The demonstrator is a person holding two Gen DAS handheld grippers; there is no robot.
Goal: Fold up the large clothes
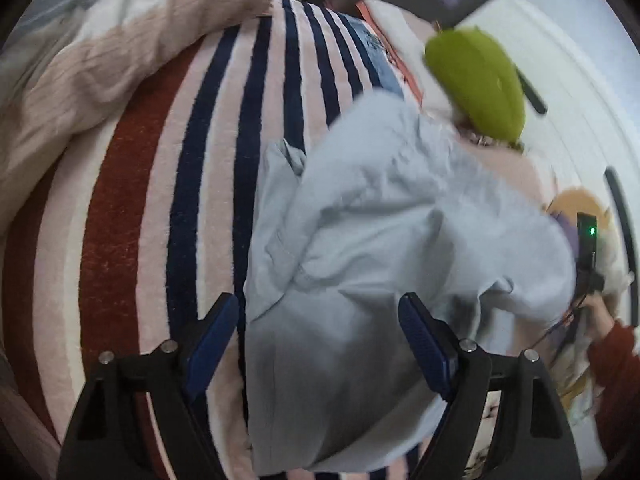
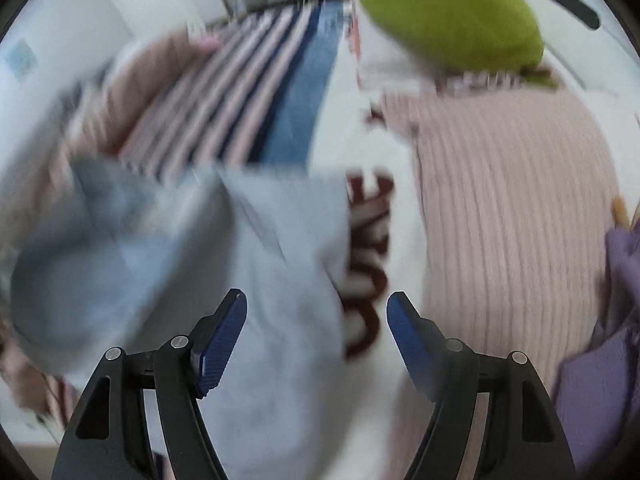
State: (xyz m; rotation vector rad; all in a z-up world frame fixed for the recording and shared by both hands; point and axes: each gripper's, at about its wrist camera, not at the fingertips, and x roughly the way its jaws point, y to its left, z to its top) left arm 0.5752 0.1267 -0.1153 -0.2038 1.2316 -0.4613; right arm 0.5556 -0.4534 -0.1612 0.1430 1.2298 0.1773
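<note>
A pale blue garment (image 1: 384, 240) lies bunched on a striped blanket (image 1: 168, 184). My left gripper (image 1: 320, 312) stands open above its near part, with cloth showing between the blue pads but neither pad pressing on it. In the right wrist view the same pale blue garment (image 2: 224, 264) is blurred and lies at lower left. My right gripper (image 2: 316, 312) is open over its right edge, beside dark red lettering (image 2: 368, 264) on white fabric. At the right rim of the left wrist view a hand in a red sleeve (image 1: 616, 360) holds the other gripper's body (image 1: 586, 252).
A green plush cushion (image 1: 480, 84) lies at the far end, beside a pink ribbed blanket (image 2: 512, 216). A pinkish quilt (image 1: 100, 72) is heaped at the left. Purple cloth (image 2: 600, 360) sits at the right edge. White furniture (image 1: 568, 80) borders the bed.
</note>
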